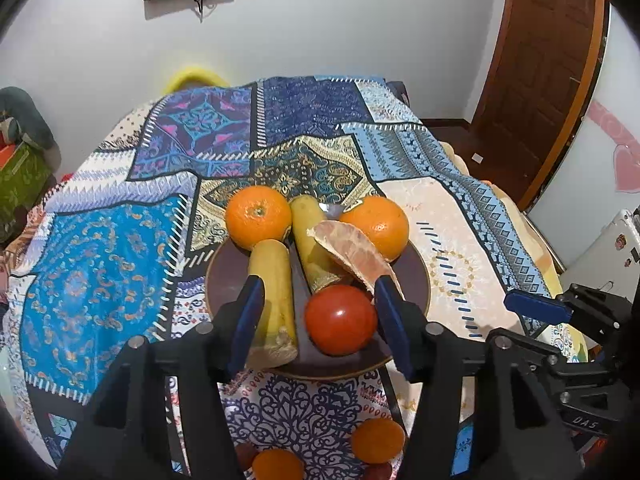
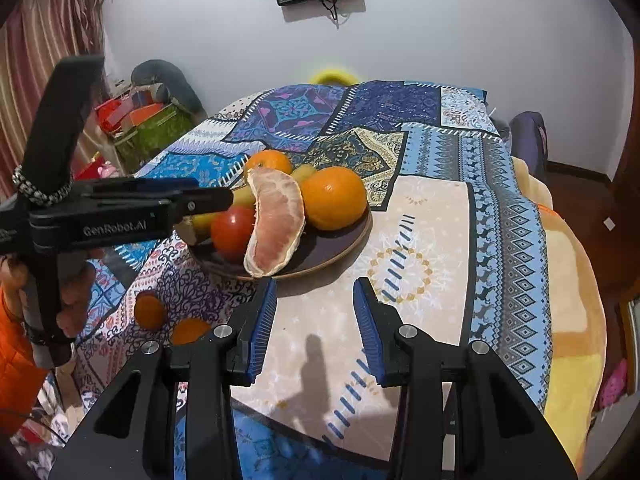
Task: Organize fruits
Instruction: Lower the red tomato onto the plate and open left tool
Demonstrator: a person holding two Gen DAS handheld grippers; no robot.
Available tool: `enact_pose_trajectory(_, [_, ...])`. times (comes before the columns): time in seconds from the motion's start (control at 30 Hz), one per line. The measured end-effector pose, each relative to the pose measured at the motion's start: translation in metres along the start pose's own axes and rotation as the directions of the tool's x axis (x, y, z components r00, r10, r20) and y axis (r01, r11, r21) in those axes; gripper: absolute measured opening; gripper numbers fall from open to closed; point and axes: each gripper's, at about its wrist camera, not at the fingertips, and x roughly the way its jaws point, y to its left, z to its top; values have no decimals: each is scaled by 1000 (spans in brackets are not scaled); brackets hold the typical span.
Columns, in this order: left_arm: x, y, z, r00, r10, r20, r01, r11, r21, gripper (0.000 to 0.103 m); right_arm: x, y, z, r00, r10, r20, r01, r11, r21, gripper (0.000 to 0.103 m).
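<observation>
Frame centre: plate [image 1: 420, 276] piled with fruit.
Tomato [image 1: 341, 319]: soft, slick; take across its middle.
Left gripper [image 1: 320, 312]: jaws open, empty.
Right gripper [image 2: 315, 322]: jaws open, empty.

Plate [image 1: 416, 280] count: two oranges [image 1: 258, 217], two bananas [image 1: 274, 300], one tomato [image 1: 341, 319], one pomelo wedge [image 1: 356, 258]. Two small tangerines [image 1: 378, 440] off it.

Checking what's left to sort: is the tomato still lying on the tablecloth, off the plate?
No, the tomato sits on the plate beside a banana.
</observation>
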Motion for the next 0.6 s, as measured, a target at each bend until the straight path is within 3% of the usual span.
enact_pose_trajectory(0.33, [-44,18,-24,999,35,11,-35,999,-8,60,-19,25,-1,1000,-27,8,27,998,-58,37])
enact_pose_trajectory(0.43, [-61,25,-36,999,51,13,-50,999,-13,60,-27,36,-1,999,-38,21,39,996,-76,45])
enact_pose_trajectory(0.6, [-86,33,-54,998,57,22,-57,998,-27,62,-40,52,0,998,-44,42,47,995,-83,48])
